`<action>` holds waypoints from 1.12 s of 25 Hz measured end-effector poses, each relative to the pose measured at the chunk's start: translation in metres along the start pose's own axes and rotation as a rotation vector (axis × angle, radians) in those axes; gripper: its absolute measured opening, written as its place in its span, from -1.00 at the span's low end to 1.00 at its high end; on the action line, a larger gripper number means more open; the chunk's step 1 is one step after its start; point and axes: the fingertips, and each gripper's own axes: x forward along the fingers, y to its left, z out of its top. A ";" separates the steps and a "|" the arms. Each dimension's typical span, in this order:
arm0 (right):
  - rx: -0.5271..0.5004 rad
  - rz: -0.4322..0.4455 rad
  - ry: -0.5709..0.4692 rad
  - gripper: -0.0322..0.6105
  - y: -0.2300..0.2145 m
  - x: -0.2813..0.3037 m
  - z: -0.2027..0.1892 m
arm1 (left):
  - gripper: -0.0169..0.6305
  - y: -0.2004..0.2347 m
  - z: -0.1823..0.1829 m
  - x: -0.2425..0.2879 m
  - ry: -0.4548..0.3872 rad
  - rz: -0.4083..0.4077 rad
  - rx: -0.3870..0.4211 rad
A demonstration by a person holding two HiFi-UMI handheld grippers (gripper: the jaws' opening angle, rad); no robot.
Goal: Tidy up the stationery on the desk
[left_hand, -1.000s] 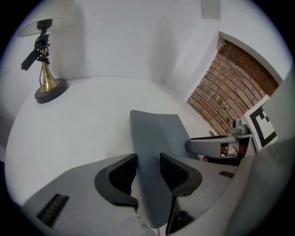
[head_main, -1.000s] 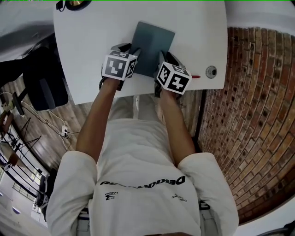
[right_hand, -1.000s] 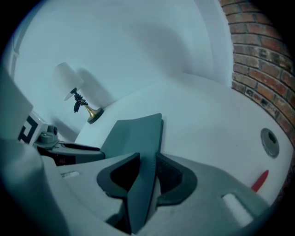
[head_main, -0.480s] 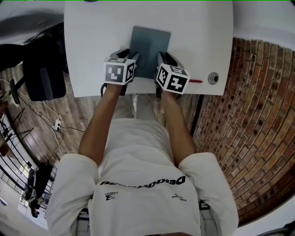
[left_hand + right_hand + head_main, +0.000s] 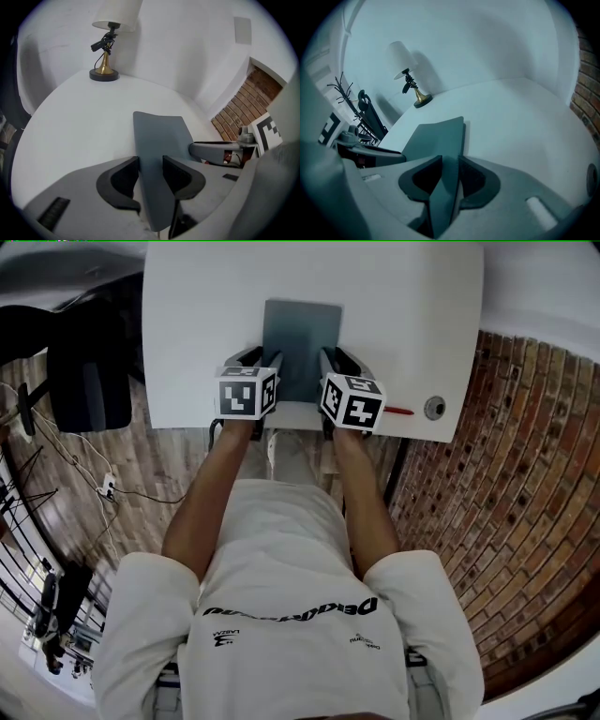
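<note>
While near desk (image 5: 403,315) edge, book (image 5: 302,338) is clamped twice.
Left gripper (image 5: 150,176) and right gripper (image 5: 449,176) are closed on it.

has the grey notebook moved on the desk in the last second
Yes. The grey notebook has turned anticlockwise: a second ago it lay skewed to the near edge of the desk, and now its sides run square with that edge.

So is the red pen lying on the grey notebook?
No, the red pen lies on the white desk, right of the grey notebook and apart from it.
</note>
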 end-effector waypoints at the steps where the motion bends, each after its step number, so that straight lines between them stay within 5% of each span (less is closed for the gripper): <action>1: -0.006 0.002 0.002 -0.57 0.002 0.000 0.000 | -0.45 0.001 0.000 -0.001 -0.004 0.001 -0.008; 21: -0.055 -0.023 0.037 -0.53 0.005 0.004 -0.001 | -0.45 0.008 -0.004 -0.003 -0.010 0.028 -0.034; 28: -0.101 -0.031 -0.076 -0.51 0.003 -0.047 0.022 | -0.51 0.002 0.013 -0.040 -0.100 0.032 0.015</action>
